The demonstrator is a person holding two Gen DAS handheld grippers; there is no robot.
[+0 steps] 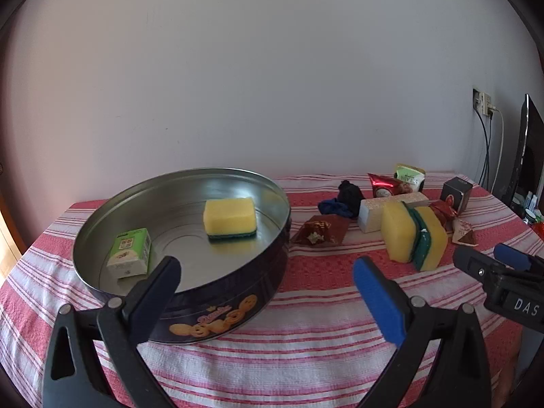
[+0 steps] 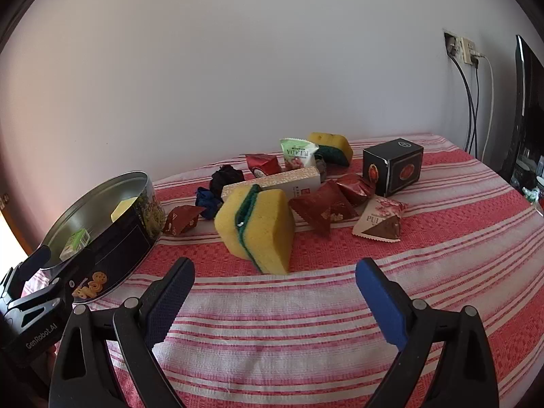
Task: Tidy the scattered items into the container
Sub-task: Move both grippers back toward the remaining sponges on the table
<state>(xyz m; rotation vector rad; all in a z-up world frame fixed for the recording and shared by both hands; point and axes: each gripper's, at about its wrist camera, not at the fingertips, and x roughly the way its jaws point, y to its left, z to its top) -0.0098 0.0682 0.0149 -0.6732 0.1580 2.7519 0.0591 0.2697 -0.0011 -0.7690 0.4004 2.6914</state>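
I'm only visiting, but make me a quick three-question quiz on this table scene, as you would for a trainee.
1. True or false: the round tin already holds a yellow sponge and a small green carton.
2. The sponge pair standing on edge lies nearest which gripper? A) left gripper B) right gripper
3. Fill in: both grippers are ____ and hold nothing.

Key: 1 true; 2 B; 3 open.

Soft daylight, sharp, fisheye-warped dark edges.
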